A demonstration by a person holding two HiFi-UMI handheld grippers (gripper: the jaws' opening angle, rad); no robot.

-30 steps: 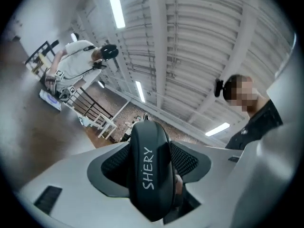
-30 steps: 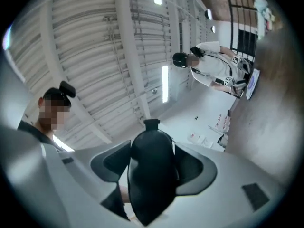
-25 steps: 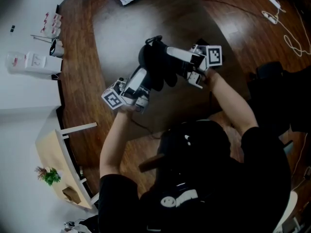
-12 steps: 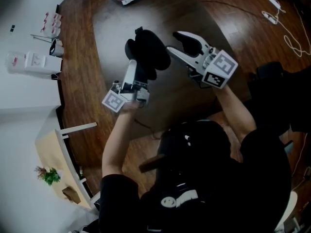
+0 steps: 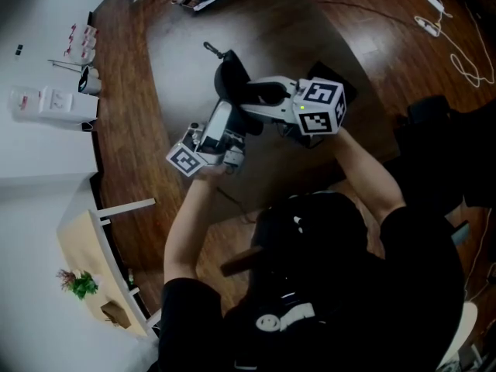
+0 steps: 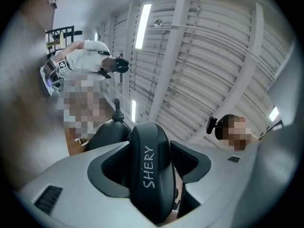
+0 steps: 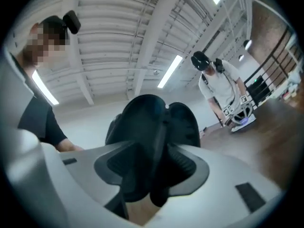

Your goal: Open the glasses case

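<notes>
The black glasses case (image 5: 231,80) is held up in the air over the grey surface, a small pull (image 5: 209,49) sticking out of its far end. My left gripper (image 5: 225,113) comes from below left and is shut on it; in the left gripper view the case (image 6: 149,170), lettered in white, fills the gap between the jaws. My right gripper (image 5: 249,99) reaches in from the right. Its jaws have just been closing with the case (image 7: 147,127) between them, and the pads now sit against its two halves along the seam.
A grey round surface (image 5: 178,45) lies on the wooden floor under the case. White furniture (image 5: 46,99) with small items stands at the left. Another person in white (image 7: 216,84) works further off. White cables (image 5: 465,60) lie at the upper right.
Half a second ago the right gripper stood apart from the case with open jaws. It has since rolled, swung left and closed onto the case. The left gripper keeps holding the case up.
</notes>
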